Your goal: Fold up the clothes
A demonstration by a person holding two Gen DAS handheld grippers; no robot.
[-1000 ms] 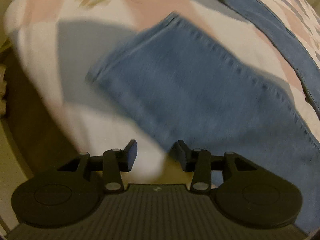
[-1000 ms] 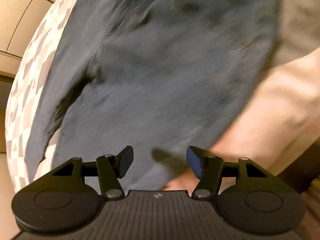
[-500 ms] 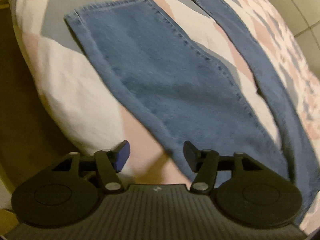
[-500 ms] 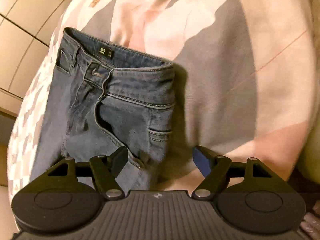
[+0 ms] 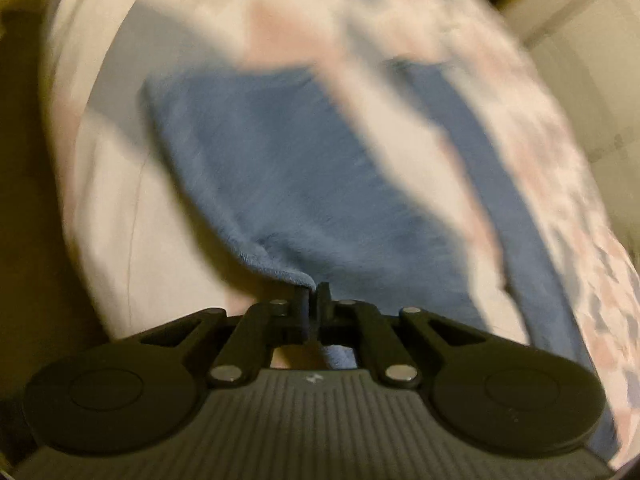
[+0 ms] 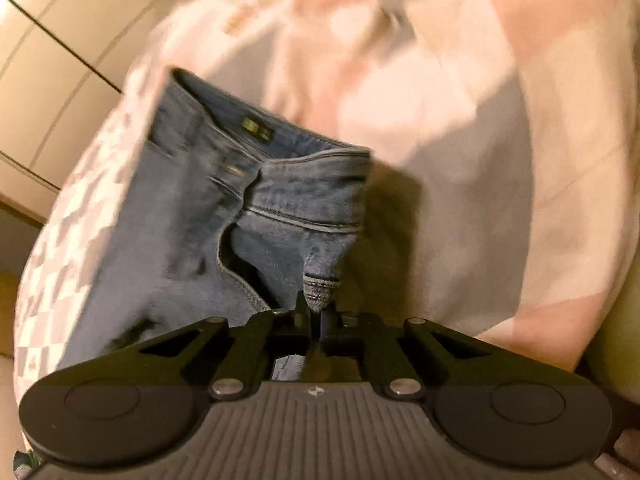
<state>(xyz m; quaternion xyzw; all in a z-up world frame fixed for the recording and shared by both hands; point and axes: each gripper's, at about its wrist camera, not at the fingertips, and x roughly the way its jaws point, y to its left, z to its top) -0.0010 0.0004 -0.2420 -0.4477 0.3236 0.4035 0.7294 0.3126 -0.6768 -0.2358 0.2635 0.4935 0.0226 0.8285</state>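
A pair of blue jeans [image 5: 304,168] lies spread on a bed with a pink, grey and white checked cover [image 5: 120,208]. In the blurred left wrist view both legs run away from me, and my left gripper [image 5: 312,294] is shut on the near edge of the wider leg. In the right wrist view the waistband [image 6: 296,168] with its open fly and dark label faces me. My right gripper [image 6: 316,312] is shut on the jeans' near hip edge, which is pulled up into a point between the fingers.
The bed's rounded edge drops to a dark floor [image 5: 24,200] on the left of the left wrist view. Pale cupboard doors [image 6: 60,60] stand beyond the bed in the right wrist view. Bare bed cover [image 6: 500,160] stretches right of the waistband.
Both grippers were open half a second ago and have now shut on the jeans, the left on the leg edge, the right on the hip edge. The fabric lifts slightly at both grips.
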